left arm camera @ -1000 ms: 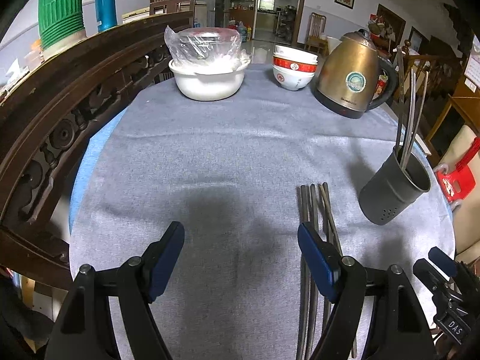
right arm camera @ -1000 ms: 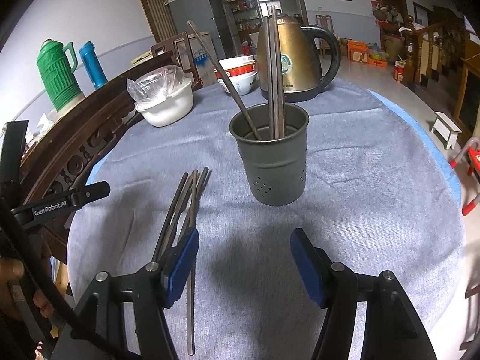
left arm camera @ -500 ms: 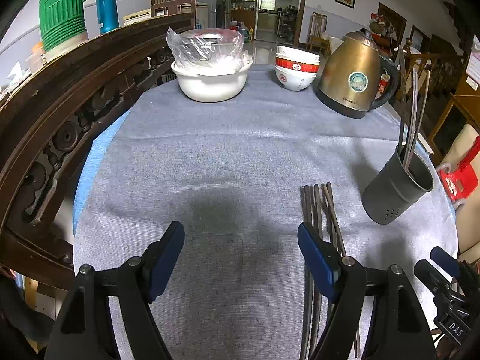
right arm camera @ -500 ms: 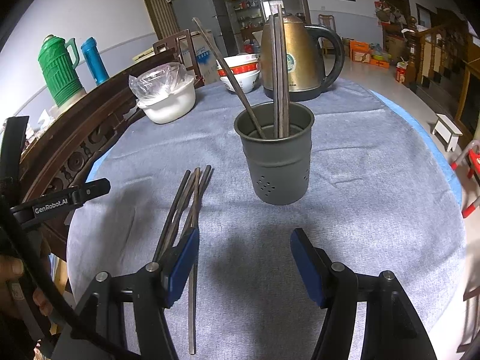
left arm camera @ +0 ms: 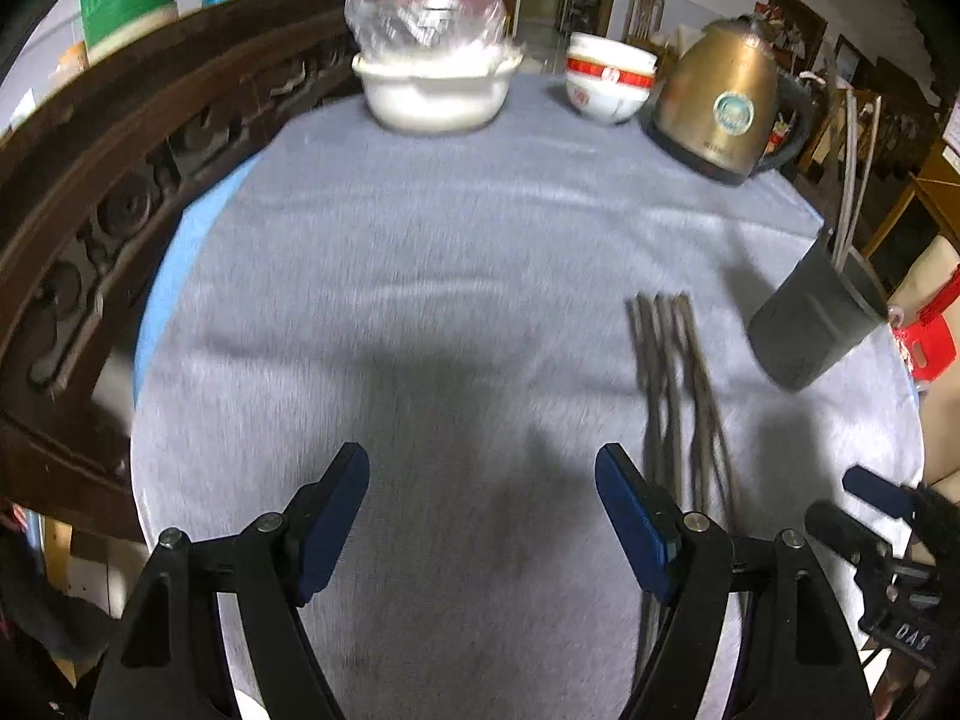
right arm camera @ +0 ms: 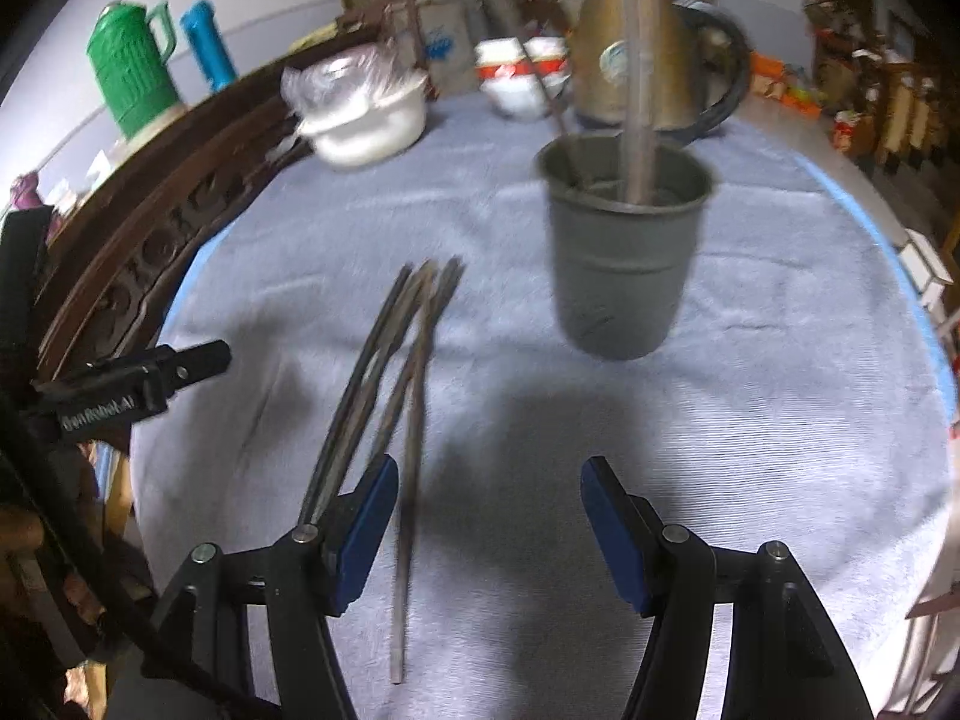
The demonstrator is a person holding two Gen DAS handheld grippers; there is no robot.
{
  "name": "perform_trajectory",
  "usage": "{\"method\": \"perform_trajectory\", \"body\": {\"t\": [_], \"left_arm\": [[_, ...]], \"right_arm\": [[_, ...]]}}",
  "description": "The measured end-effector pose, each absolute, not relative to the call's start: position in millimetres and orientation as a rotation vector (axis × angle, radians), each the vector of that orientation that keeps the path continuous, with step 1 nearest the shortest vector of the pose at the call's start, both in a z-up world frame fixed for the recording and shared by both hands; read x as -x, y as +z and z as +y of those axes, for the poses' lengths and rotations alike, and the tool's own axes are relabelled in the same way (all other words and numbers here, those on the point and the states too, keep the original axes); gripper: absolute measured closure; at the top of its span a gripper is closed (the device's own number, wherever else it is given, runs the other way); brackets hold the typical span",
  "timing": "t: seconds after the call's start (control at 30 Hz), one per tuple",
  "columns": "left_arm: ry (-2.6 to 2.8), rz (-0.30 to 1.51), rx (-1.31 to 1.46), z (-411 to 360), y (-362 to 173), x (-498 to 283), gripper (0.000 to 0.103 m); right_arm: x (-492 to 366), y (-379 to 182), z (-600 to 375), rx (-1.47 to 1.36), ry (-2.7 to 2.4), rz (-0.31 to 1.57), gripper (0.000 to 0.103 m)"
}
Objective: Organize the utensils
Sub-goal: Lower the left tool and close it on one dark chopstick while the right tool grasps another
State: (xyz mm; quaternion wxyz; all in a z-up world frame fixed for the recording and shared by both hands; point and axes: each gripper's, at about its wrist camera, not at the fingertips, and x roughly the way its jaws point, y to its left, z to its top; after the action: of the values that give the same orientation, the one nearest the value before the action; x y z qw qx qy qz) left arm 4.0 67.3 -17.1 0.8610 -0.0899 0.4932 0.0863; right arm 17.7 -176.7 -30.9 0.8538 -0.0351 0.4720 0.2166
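— Where do the utensils stand?
— A bundle of loose chopsticks [right arm camera: 396, 372] lies flat on the grey tablecloth [right arm camera: 750, 420], just beside the grey holder cup [right arm camera: 624, 264], on its side toward the carved wooden rail [right arm camera: 150, 228]. The cup stands upright and already has several chopsticks standing in it.
— The left gripper [left arm camera: 482, 483]?
— Jaws apart, nothing between them, over bare cloth on the far side of the bundle from the cup. Its right finger [left arm camera: 630, 516] sits over the near ends of the chopsticks; contact I cannot tell.
— The right gripper [right arm camera: 489, 498]?
— Also spread wide and empty, on the near side of the cup. One chopstick runs into the gap between its fingers; the rest pass behind its left finger [right arm camera: 366, 528].
— Behind the cup?
— A brass kettle [left arm camera: 720, 108], stacked bowls [left arm camera: 606, 84], a white pot [left arm camera: 438, 90] under plastic.
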Motion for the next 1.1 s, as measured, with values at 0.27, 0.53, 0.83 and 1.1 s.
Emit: {"method": "perform_trajectory", "body": {"t": [0.27, 0.53, 0.83, 1.1], "left_arm": [[0.178, 1.072, 0.206, 72.4, -30.4, 2.6, 0.025], [0.148, 1.098, 0.224, 72.6, -33.0, -3.5, 0.025], [0.032, 1.161, 0.234, 44.2, -30.4, -35.3, 0.025], [0.013, 1.29, 0.189, 18.7, -47.6, -70.2, 0.043]], "right_arm": [[-44.3, -46.7, -136.0, 0.134, 0.525, 1.083, 0.067], [-66.0, -66.0, -118.3, 0.155, 0.532, 1.196, 0.094], [-66.3, -69.8, -146.4, 0.15, 0.502, 1.247, 0.097], [-68.3, -75.4, -160.2, 0.107, 0.546, 1.254, 0.096]]}}
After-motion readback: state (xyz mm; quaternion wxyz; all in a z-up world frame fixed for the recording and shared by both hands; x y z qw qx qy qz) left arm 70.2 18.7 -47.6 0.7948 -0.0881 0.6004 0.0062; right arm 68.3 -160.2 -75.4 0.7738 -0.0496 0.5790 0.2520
